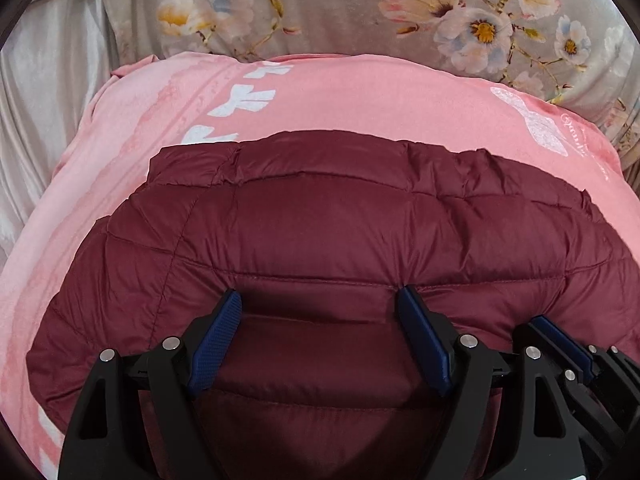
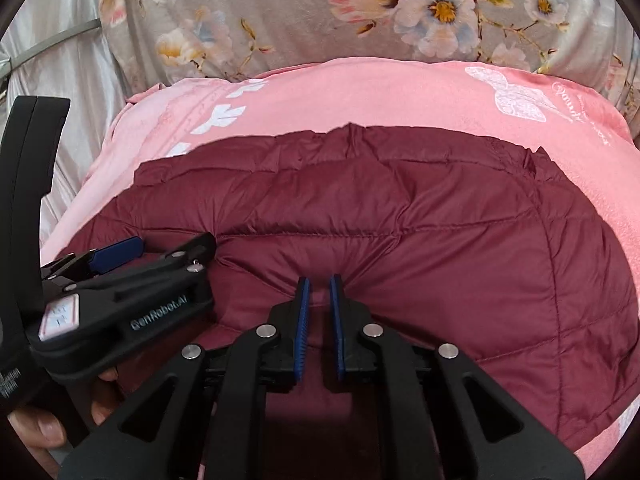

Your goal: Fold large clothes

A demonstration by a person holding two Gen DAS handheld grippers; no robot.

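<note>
Two handheld black grippers with blue ribbed finger pads work side by side at the near edge of one dark maroon quilted puffer jacket [image 1: 320,216], which lies spread flat on a pink bed cover with white leaf and butterfly prints [image 1: 340,92]. At far left of both views, a pale silvery satin fabric [image 1: 48,92] hangs beside the bed. Left gripper [image 1: 320,300]: jaws wide apart, both pad tips pressed down onto the jacket's near hem, a band of maroon fabric lying between them, not pinched. In the right wrist view this gripper [image 2: 160,252] appears from the side, lying low across the jacket's left part, with the person's fingers [image 2: 44,428] visible under its handle. Right gripper [image 2: 319,280]: jaws narrow, a slim gap between the pads, with a small ridge of jacket fabric bunched at the tips; whether the fabric is actually clamped cannot be told. Beyond the pink cover, across the top of both views, a grey bedding with pink, white and blue flower print [image 2: 304,12] is seen.
</note>
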